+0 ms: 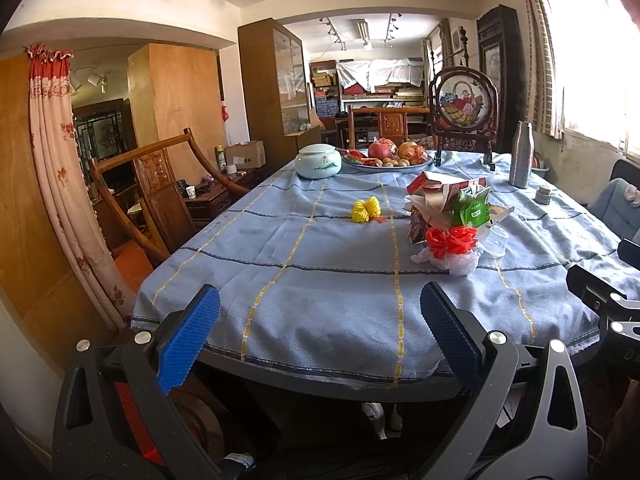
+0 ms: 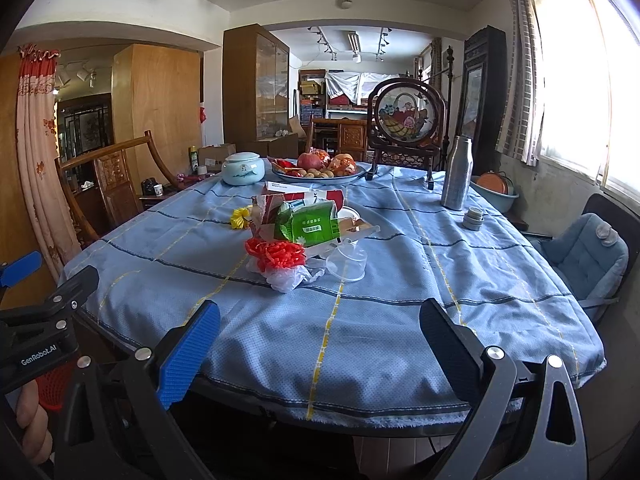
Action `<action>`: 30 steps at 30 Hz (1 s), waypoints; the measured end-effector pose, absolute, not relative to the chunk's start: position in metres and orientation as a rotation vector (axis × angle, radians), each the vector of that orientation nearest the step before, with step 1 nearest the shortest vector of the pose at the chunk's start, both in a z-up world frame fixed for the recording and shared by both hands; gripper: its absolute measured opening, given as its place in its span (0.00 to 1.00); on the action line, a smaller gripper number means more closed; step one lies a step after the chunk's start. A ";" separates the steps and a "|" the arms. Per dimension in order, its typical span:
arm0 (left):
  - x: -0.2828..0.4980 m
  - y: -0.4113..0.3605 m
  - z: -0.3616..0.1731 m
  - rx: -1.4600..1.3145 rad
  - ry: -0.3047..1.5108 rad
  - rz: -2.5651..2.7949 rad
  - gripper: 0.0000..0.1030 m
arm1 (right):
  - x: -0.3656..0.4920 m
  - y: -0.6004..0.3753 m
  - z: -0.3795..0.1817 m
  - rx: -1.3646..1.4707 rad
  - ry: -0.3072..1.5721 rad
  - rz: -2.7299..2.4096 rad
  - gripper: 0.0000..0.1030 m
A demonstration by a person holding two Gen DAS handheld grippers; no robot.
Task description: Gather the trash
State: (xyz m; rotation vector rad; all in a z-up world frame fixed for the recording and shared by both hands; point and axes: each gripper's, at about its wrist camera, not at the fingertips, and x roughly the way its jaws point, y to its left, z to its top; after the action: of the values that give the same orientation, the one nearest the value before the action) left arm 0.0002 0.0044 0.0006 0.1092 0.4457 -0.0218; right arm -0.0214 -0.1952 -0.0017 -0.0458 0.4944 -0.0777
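A heap of trash lies mid-table: a red ribbon bow (image 1: 451, 241) (image 2: 276, 255), a crumpled white plastic bag (image 1: 456, 262) (image 2: 288, 278), a green packet (image 1: 472, 209) (image 2: 310, 226), red-and-white cartons (image 1: 430, 188) (image 2: 304, 196) and a clear plastic cup (image 2: 347, 265). A yellow ribbon bow (image 1: 366, 210) (image 2: 241, 218) lies apart to the left. My left gripper (image 1: 320, 332) is open and empty at the table's near edge. My right gripper (image 2: 320, 340) is open and empty, also at the near edge, short of the heap.
A blue checked cloth (image 1: 320, 280) (image 2: 380, 312) covers the table. At the back stand a ceramic jar (image 1: 318, 161) (image 2: 243, 168), a fruit plate (image 1: 388, 156) (image 2: 320, 168), a framed round screen (image 2: 406, 116), a steel bottle (image 1: 521, 154) (image 2: 456, 174) and its cap (image 2: 473, 218). A wooden chair (image 1: 156, 184) is left, a cushioned chair (image 2: 584, 256) right.
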 end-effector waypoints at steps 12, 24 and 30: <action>0.002 0.008 0.000 0.102 0.444 -0.020 0.94 | -0.021 -0.196 -0.002 -0.047 0.494 -0.078 0.95; 0.001 0.007 0.000 0.098 0.443 -0.022 0.94 | -0.022 -0.193 -0.001 -0.050 0.495 -0.073 0.95; 0.001 0.007 0.000 0.094 0.440 -0.023 0.94 | -0.022 -0.193 -0.001 -0.048 0.494 -0.074 0.95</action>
State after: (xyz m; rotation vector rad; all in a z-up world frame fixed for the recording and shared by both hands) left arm 0.0012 0.0071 -0.0001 0.0944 0.4404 -0.0229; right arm -0.0223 -0.1929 -0.0014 -0.0480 0.4943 -0.0736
